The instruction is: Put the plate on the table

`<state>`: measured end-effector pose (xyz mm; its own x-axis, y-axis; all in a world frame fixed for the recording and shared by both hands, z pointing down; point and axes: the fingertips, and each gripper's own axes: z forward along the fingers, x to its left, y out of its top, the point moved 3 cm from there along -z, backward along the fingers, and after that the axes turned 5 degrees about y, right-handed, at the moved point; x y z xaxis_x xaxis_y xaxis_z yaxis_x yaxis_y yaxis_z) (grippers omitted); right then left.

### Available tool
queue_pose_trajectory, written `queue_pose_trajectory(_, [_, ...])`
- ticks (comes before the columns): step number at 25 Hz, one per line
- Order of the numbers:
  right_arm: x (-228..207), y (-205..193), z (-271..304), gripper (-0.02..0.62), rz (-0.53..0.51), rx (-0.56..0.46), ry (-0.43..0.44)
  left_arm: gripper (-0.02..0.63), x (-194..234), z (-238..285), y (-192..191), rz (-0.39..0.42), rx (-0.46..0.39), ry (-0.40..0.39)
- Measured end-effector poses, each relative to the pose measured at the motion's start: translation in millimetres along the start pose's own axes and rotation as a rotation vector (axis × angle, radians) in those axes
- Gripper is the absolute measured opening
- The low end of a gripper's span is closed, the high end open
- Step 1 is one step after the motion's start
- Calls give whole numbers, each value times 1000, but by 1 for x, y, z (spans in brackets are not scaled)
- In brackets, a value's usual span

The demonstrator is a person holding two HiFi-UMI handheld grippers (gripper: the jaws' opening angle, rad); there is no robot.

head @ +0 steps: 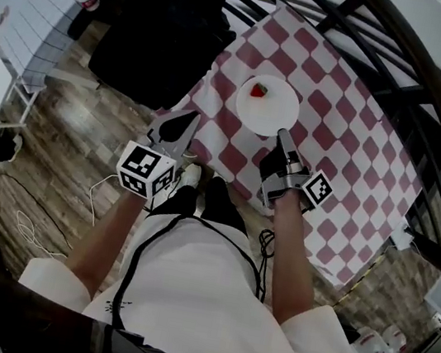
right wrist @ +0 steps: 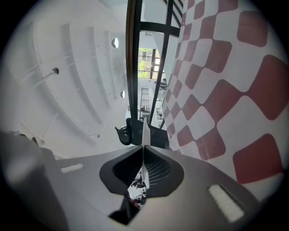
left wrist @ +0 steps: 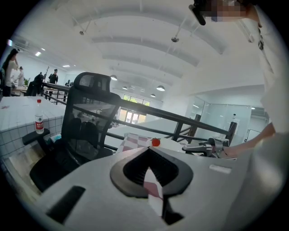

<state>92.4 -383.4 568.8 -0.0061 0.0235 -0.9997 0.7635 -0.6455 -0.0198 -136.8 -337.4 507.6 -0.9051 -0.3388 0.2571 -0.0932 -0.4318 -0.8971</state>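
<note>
A white plate (head: 266,112) carrying a small red fruit (head: 258,91) lies over the red-and-white checked table (head: 350,151), near its front edge. My right gripper (head: 282,133) is shut on the plate's near rim. In the right gripper view that rim shows edge-on as a thin white strip (right wrist: 145,131) between the jaws of the right gripper (right wrist: 143,145). My left gripper (head: 187,117) hangs left of the plate over the table's corner, jaws together and holding nothing. The left gripper (left wrist: 149,149) looks at the fruit (left wrist: 156,142) and at the right gripper (left wrist: 198,148).
A black mesh office chair (head: 162,27) (left wrist: 90,122) stands left of the table. A black metal railing (head: 377,38) curves behind it. A white tiled counter (head: 39,7) with a bottle (left wrist: 39,118) is at far left. A white cable (head: 28,227) lies on the wood floor.
</note>
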Motion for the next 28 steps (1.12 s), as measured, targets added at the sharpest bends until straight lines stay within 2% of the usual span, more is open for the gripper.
queue_pose_trajectory(11, [-53, 35, 51, 18, -12, 86, 0, 6, 10, 41, -13, -47, -1, 61])
queue_pose_trajectory(28, [-126, 40, 104, 19, -4, 155, -97, 6, 40, 61, -29, -73, 21, 135])
